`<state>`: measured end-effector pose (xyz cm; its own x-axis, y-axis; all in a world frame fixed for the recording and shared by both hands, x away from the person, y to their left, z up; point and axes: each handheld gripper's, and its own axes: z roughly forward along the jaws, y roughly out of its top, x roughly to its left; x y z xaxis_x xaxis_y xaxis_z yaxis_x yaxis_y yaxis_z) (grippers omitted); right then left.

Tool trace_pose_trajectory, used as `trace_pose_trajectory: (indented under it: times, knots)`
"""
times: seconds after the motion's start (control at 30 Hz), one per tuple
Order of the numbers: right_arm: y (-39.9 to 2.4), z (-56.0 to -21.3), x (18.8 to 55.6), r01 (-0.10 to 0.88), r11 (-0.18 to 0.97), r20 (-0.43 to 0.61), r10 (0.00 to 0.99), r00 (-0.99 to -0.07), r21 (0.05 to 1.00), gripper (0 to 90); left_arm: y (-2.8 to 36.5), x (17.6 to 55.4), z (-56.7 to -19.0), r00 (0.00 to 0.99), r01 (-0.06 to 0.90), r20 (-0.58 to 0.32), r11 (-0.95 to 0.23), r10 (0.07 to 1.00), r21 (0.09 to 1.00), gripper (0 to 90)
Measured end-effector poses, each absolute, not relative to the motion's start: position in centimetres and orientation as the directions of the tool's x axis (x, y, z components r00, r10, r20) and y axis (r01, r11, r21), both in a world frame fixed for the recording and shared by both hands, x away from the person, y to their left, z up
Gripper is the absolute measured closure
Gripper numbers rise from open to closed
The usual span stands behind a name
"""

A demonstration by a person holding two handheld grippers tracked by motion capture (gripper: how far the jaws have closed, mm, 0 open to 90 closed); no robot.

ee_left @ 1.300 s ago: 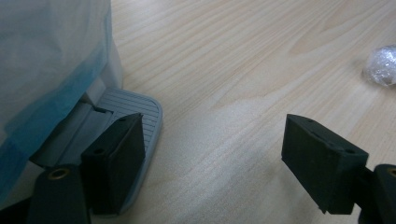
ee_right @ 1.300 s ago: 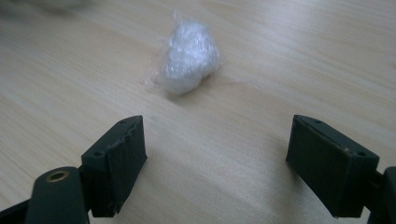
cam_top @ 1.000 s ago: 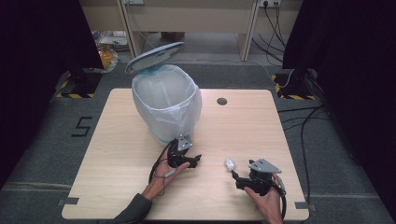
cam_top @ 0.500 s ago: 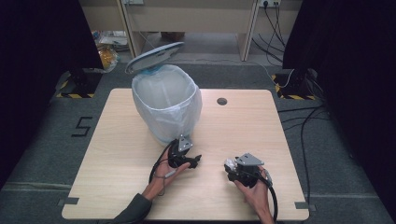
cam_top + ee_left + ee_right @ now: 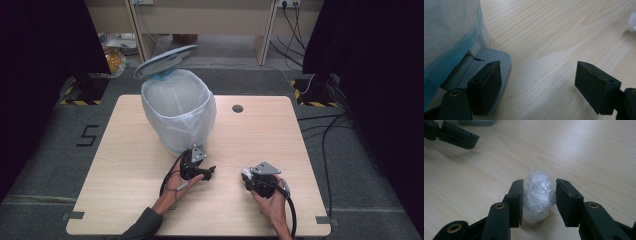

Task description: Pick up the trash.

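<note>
One crumpled wad of clear plastic film (image 5: 539, 195) sits on the bench (image 5: 125, 190), well in front of the bin (image 5: 177, 112) and off to its right. In the high view it is mostly hidden behind the right hand-held gripper (image 5: 539, 203), showing as a pale speck (image 5: 246, 173) at the jaw tips. That gripper's jaws have just been closing, and in the right gripper view both pads press on the wad's sides. The left hand-held gripper (image 5: 537, 82) stands wide open with nothing between its jaws, one jaw over the bin's grey foot pedal (image 5: 492, 60). There is one bin, lined with a translucent bag (image 5: 200, 125), its lid (image 5: 165, 61) raised behind it. The bag cuts off the bin's body in the left gripper view. Two hands (image 5: 175, 182) hold the two grippers.
</note>
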<state>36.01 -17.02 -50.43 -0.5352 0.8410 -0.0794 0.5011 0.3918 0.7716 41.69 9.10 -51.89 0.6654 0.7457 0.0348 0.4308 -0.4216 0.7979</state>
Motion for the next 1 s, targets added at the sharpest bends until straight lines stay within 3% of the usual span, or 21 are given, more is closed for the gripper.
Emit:
trace_pose_trajectory:
  times: [0.37,1.0]
  knots:
    - [-17.7,-49.4,35.9,0.49,0.344,-0.049,0.854,-0.518,0.801,59.0,9.0,41.7,-51.9,0.666,0.428,0.044,-0.429,0.745,0.796,20.8]
    - [-18.3,-42.3,36.4,0.384,0.287,-0.061,0.862,-0.504,0.878,59.0,9.0,41.6,-51.9,0.665,0.426,0.046,-0.429,0.745,0.796,20.8]
